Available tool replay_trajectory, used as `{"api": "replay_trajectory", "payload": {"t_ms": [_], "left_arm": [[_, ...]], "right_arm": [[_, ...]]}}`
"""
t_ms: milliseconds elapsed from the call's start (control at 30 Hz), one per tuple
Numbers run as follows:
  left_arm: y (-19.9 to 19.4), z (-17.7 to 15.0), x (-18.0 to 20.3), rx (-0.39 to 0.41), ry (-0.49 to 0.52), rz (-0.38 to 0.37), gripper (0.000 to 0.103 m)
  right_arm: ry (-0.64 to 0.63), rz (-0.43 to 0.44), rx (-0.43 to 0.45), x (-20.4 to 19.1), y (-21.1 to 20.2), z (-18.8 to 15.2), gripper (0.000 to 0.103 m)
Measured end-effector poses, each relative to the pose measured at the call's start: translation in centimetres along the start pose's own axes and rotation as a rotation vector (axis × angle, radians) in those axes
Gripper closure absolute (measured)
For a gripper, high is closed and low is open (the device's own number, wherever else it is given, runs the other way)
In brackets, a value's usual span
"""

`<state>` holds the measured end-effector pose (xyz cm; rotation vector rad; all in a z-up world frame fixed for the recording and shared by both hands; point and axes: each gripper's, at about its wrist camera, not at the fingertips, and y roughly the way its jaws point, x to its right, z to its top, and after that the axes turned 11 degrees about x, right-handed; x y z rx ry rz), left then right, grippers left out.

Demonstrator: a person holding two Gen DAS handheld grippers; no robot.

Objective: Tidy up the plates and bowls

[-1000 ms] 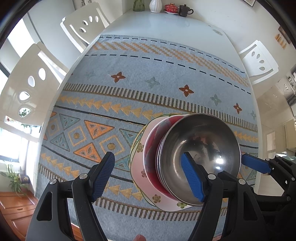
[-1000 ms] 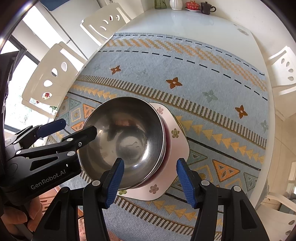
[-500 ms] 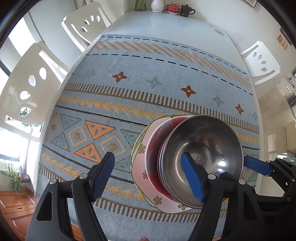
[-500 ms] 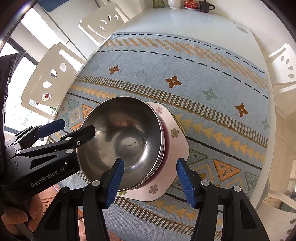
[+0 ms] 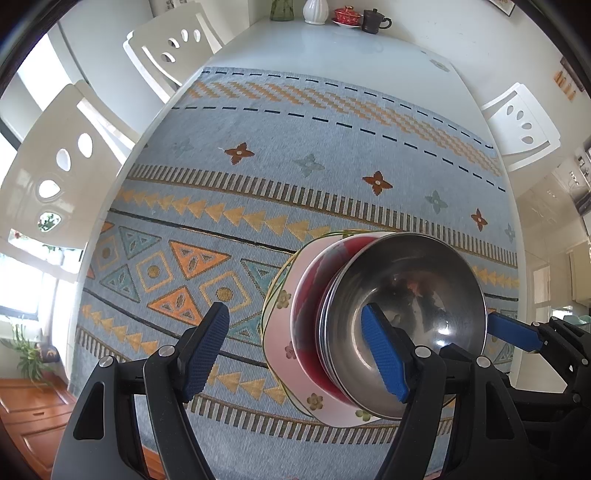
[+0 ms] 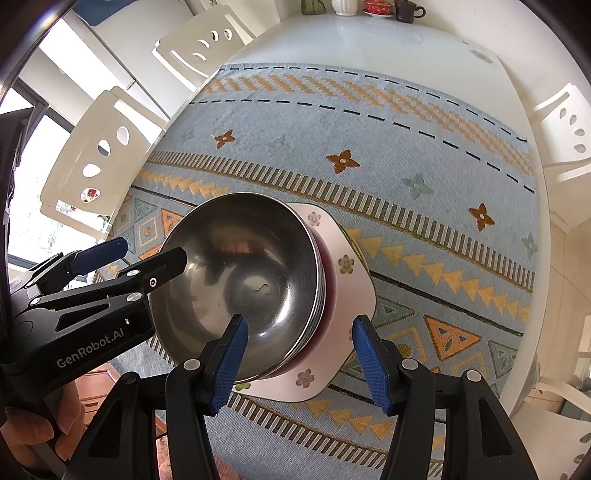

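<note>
The steel bowl (image 6: 243, 280) sat in a red bowl (image 5: 310, 295) on the pink flowered plate (image 6: 347, 266), on the desk's patterned cloth (image 5: 258, 177). The left tool (image 5: 295, 354) and the right tool (image 6: 297, 360) were released, jaws apart above the stack, grasping nothing.

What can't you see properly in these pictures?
- Red bowl, both views: the steel bowls nested inside hide its middle.
- Steel bowl count, both views: only thin rims show.
- Plate middle, both views: the stack covers it.
- Cup, left view: too small.
</note>
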<state>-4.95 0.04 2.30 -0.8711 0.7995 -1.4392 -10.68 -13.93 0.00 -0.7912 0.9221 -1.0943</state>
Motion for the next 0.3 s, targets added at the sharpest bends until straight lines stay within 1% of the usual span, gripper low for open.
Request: {"api": "replay_trajectory", "payload": {"t_ms": [300], "left_arm": [[-0.12, 0.11, -0.02, 0.014, -0.008, 0.005, 0.03]], "right_arm": [[0.002, 0.0, -0.001, 0.17, 0.12, 0.05, 0.046]]}}
